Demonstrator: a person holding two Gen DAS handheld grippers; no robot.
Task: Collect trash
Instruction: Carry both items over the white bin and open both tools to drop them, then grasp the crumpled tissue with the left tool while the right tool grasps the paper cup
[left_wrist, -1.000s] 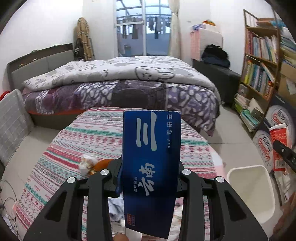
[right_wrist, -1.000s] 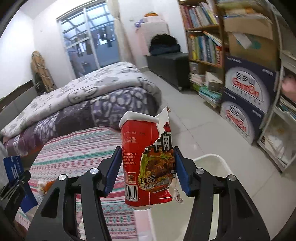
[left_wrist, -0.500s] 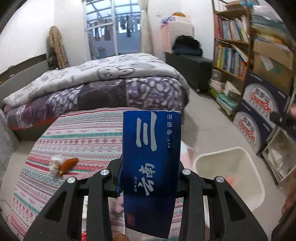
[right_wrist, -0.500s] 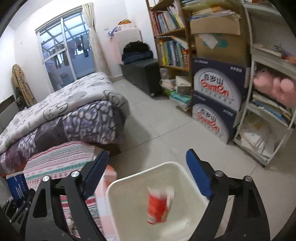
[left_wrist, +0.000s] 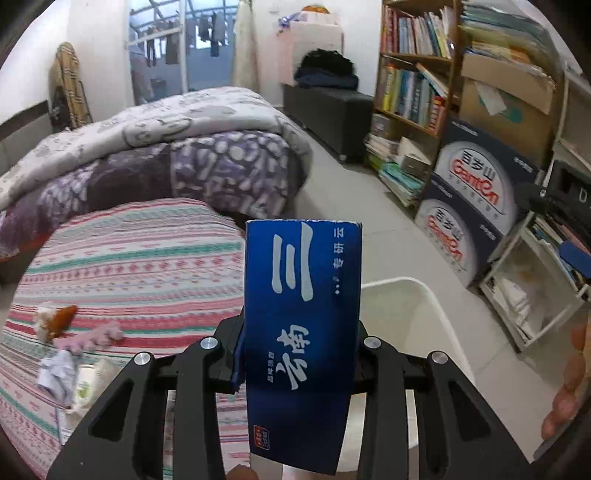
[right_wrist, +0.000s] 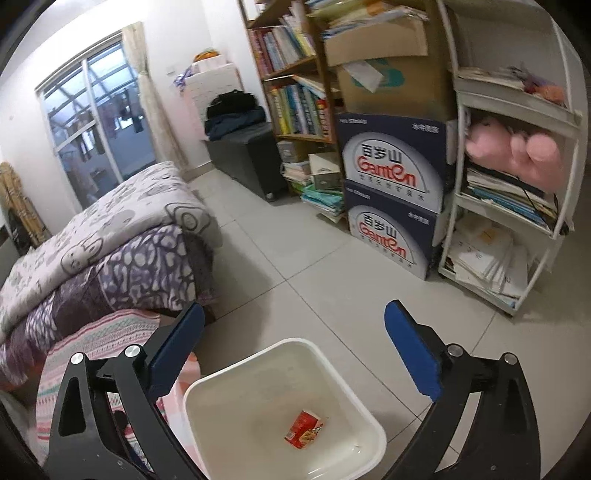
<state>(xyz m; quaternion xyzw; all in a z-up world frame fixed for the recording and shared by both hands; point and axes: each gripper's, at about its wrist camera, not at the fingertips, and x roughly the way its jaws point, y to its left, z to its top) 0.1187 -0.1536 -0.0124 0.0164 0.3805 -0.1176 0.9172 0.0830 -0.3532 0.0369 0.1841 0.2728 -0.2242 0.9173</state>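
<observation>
Dropped from the right gripper, whose jaws have just been opening and now stand wide with nothing between them, the red noodle wrapper lies on the bottom of the white trash bin. Meanwhile the left gripper has swung toward the bin, jaws clamped on an upright blue carton. Crumpled tissues and an orange scrap remain on the striped worktop.
</observation>
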